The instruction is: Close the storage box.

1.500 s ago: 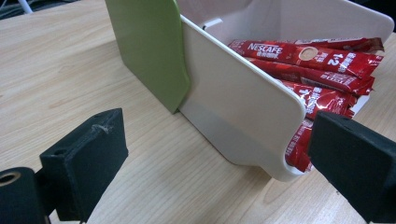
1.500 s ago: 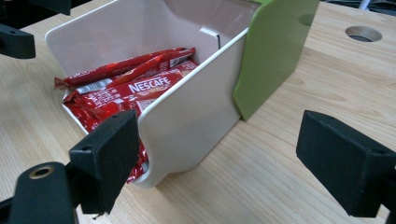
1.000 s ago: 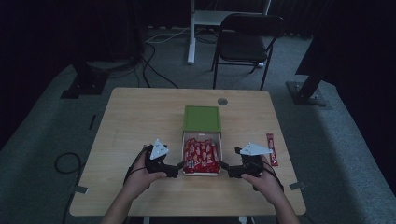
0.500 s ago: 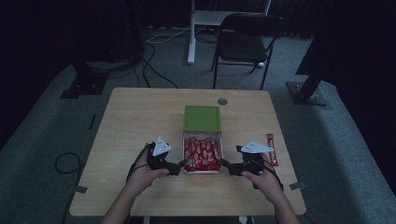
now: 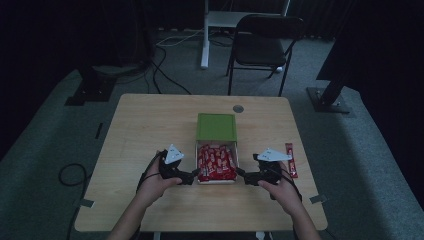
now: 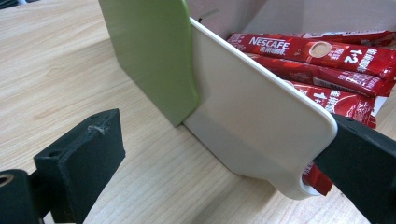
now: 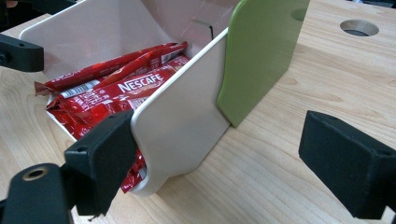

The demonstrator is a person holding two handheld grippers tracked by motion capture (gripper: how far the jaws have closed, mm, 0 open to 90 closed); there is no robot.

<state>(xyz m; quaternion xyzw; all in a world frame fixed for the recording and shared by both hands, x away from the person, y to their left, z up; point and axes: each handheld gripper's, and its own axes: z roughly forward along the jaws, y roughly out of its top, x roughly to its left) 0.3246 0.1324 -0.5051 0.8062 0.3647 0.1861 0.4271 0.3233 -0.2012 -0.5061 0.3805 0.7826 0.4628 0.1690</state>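
The box, a white open tray with a green sleeve over its far half and red coffee sachets in the exposed near half, serves as the landmark; it sits near the middle of the tabletop. Left of the box, the left gripper has its fingers spread wide, straddling the box's left wall at the near corner: one finger stands clear outside the wall, the other is at the wall's inner side among the sachets, and nothing is clamped. Right of the box, the right gripper straddles the right wall in the same way, fingers wide apart, gripping nothing. Probable faults: an inner finger may pinch or snag a sachet instead of the wall; uneven closing or pulling may skew the tray in the sleeve and jam it, or slide the whole box across the smooth wood. Further right of the box, one loose sachet lies near the tabletop edge. Beyond the box, the dim room holds a grey carpet, floor cables and a black folding chair.
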